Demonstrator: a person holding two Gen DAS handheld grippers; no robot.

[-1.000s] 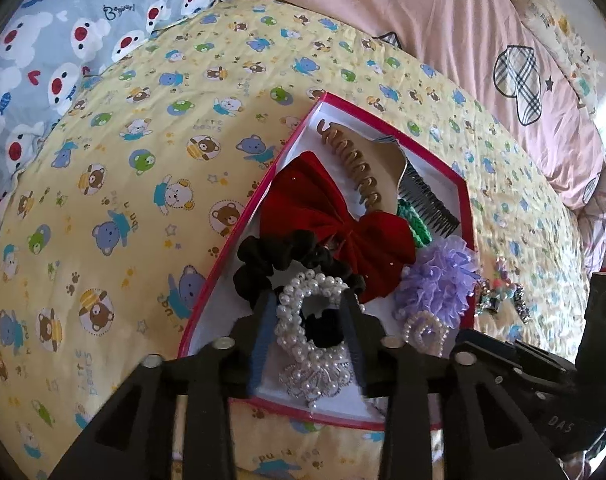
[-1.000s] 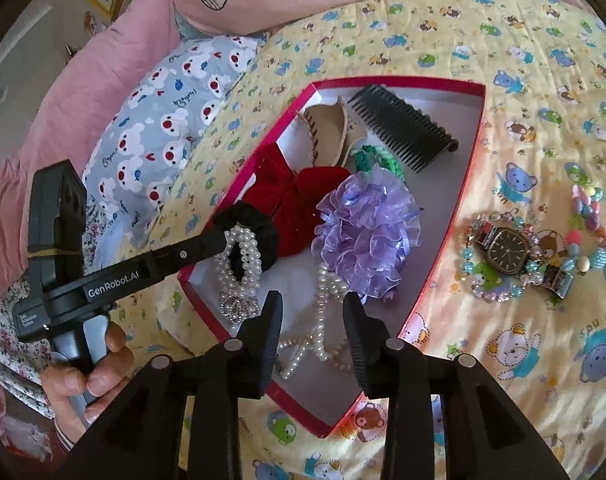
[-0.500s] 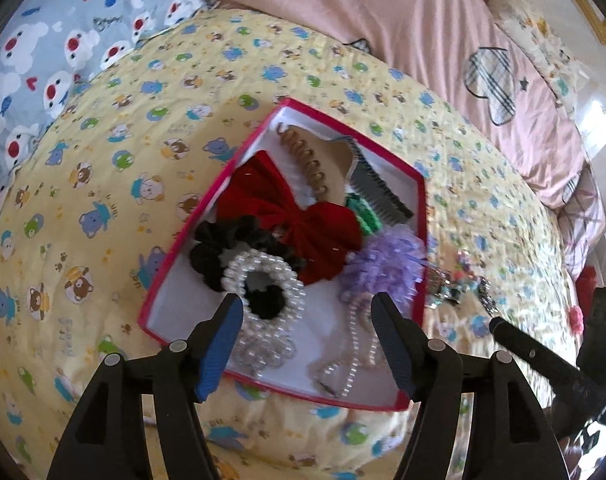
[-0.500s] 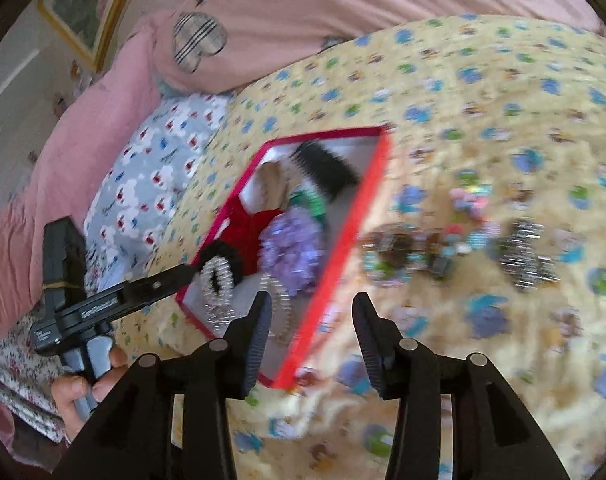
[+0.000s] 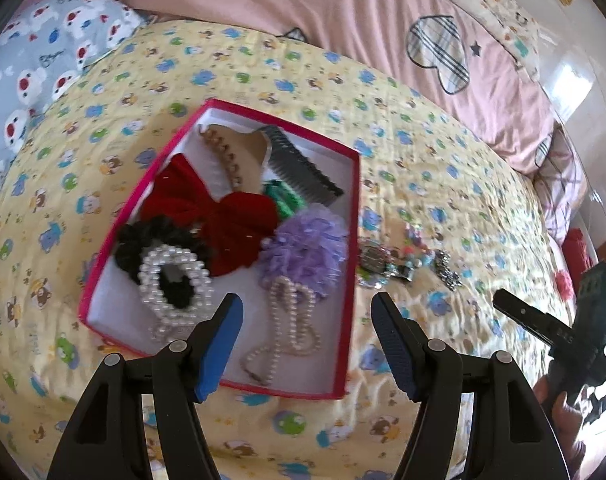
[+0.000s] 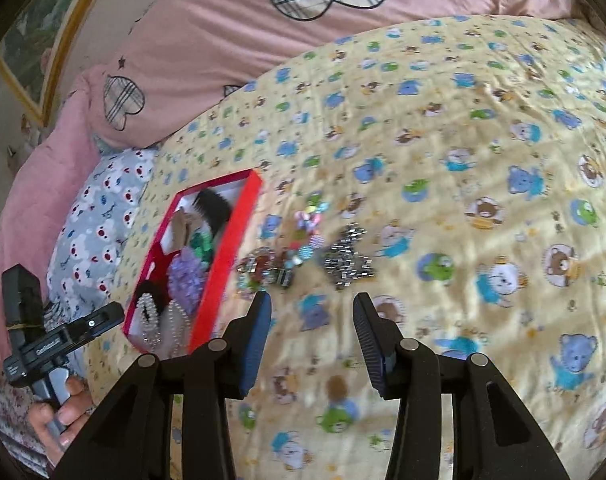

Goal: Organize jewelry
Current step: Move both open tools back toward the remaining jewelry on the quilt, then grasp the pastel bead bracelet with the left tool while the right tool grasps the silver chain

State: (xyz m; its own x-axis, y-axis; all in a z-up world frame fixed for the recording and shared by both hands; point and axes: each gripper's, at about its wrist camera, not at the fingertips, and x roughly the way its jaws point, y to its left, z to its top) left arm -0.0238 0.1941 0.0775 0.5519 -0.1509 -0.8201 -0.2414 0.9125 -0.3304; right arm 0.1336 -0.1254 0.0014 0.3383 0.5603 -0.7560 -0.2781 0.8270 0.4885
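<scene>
Both grippers gape wide, holding nothing — the left gripper [image 5: 307, 316] above the red box [image 5: 353, 216], the right gripper [image 6: 312, 318] near the silver bracelet [image 6: 348, 266] on the quilt [image 6: 463, 128].

You're in a home bedroom here: that's a bed [image 6: 443, 128] under a yellow teddy-bear quilt [image 5: 103, 80]. There's a pink duvet [image 5: 323, 12] with plaid hearts behind it, a grey bear-print pillow [image 5: 27, 72], and a framed picture [image 6: 35, 40] on the wall.

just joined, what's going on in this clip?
A person is sorting jewelry on a bed. The left tongs hang open and empty over the red-rimmed box, which holds a pearl scrunchie and red velvet bow. The right tongs, also open, point at the silver chain bracelet lying loose on the yellow quilt.
</scene>
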